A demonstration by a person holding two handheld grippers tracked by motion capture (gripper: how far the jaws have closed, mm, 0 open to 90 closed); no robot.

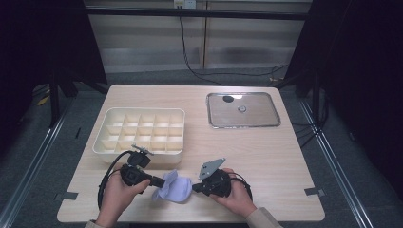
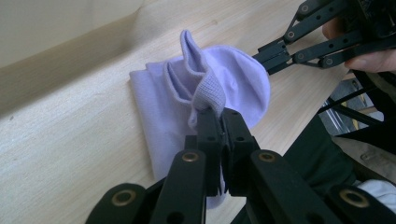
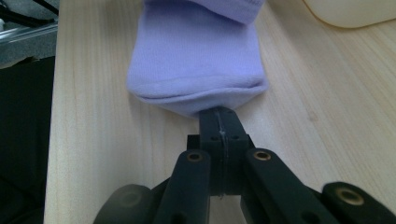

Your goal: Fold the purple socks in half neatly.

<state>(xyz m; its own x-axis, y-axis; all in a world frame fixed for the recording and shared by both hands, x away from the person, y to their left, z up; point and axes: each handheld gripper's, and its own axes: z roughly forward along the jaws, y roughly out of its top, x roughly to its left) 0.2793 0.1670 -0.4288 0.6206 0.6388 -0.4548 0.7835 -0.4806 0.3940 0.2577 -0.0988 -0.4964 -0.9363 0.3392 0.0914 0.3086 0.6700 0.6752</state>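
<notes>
Lilac sock [image 1: 173,186] on the wooden counter [image 1: 266,156], near edge, roughly centre, between the two hands. Lying mostly flat, one end lifted and bunched.

Left hand-held gripper [image 1: 154,181] at the sock's left side. Jaws pinched together on the ribbed cuff [image 2: 205,91], seen close in the left gripper view; cuff pulled up off the counter into folds, rest of the sock spread below it. Left hand [image 1: 119,192] wrapped round the gripper body, cable looping to the left.

Right hand-held gripper [image 1: 194,186] at the sock's right side. Jaws closed tight, clamped on the rounded toe end [image 3: 198,100] in the right gripper view; toe edge just meeting the jaw tips, fabric slightly raised there. Right hand [image 1: 235,194] behind it, grey three-cornered plate [image 1: 212,166] on top.

Cream divided tray [image 1: 140,131] just beyond the left gripper, many small square compartments, near wall close to the gripper's top. Shallow metal tray [image 1: 243,110] at far right of the counter, well apart from the sock, a small round item [image 1: 242,109] on it.
</notes>
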